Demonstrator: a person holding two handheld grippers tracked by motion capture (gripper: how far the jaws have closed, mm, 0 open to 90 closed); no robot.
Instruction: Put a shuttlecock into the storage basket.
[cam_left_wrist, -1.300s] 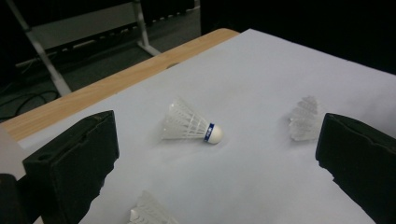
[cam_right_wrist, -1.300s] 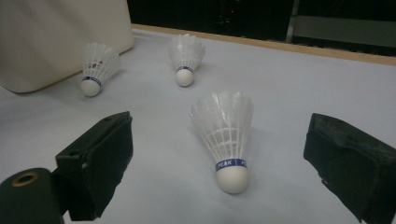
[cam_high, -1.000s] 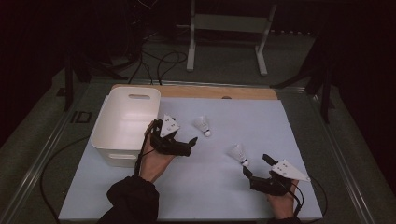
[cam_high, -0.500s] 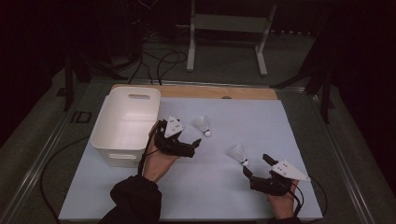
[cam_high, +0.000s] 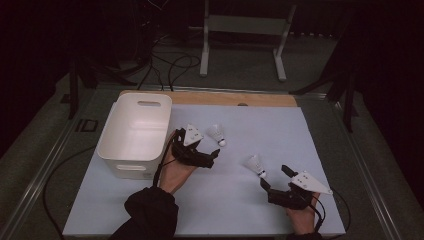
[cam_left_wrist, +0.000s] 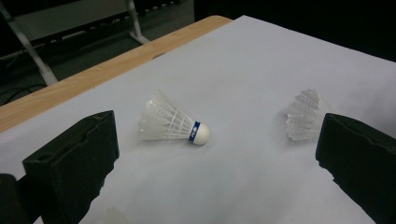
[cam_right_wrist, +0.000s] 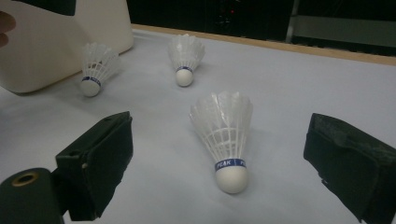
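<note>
We take the work in hand to be gathering shuttlecocks into the bin (cam_high: 135, 132), and what matters now is how each one lies to the jaws nearest it. Our right gripper (cam_high: 276, 179) is spread wide and empty, with the near shuttlecock (cam_right_wrist: 224, 135) lying straight ahead between its jaws, cork toward us and feathers pointing away. Its long axis runs almost along the gripper's own line, so we judge that a short push forward and a close across the cork or the lower skirt would take it. In the high view that shuttlecock (cam_high: 254, 164) lies well right of the bin, just off the right jaw tips.

Our left gripper (cam_high: 214, 156), also open and holding nothing, sits just right of the bin. The far shuttlecock (cam_left_wrist: 173, 124) lies ahead of it, crosswise to the jaws, cork to the right, so a turn of the wrist looks needed first.

A third shuttlecock (cam_right_wrist: 95, 67) lies close against the bin's wall. Nothing stands between either gripper and its target; the white sheet (cam_high: 280, 130) is bare there.
</note>
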